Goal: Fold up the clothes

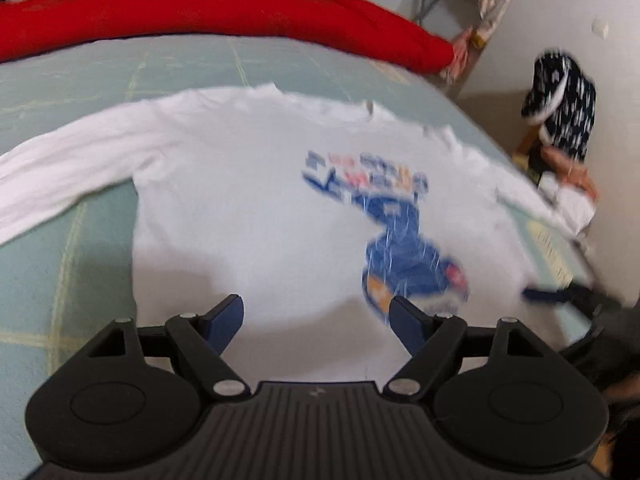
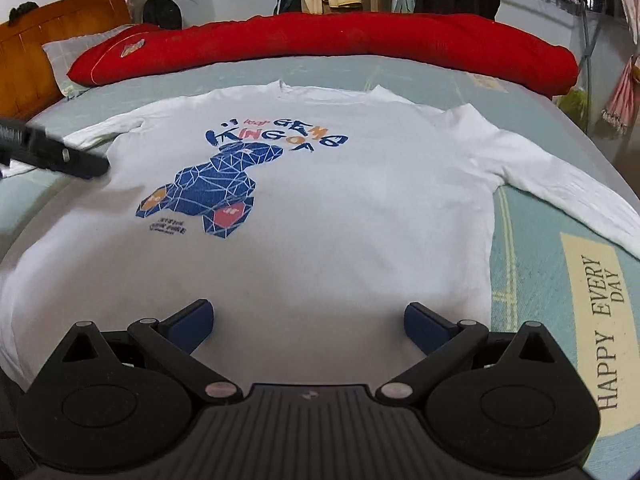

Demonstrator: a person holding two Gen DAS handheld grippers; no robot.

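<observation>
The white long-sleeved shirt [image 2: 320,200] lies flat and face up on the bed, straight ahead of the right gripper [image 2: 308,320], its hem just past the fingertips and its collar at the far end; the blue printed figure [image 2: 212,196] sits ahead and to the left of those jaws. Both sleeves are spread out to the sides, so by my reading no fold has been made yet and the whole job is still to come: sleeves in, then the body folded over. The right gripper's jaws stand wide apart with nothing between them, hovering over the hem. The left gripper [image 1: 316,320] likewise has its jaws spread and empty above the shirt's lower part, with the print just beyond its right finger; that view is blurred. Under the shirt is a pale green bedsheet [image 2: 520,272] with a checked line pattern and a cream label reading HAPPY EVERY DAY to the right of the right jaws. Beyond the collar lies a long red quilt [image 2: 340,40], then a wooden headboard [image 2: 40,48] far left, and clothes hanging along the back wall.
</observation>
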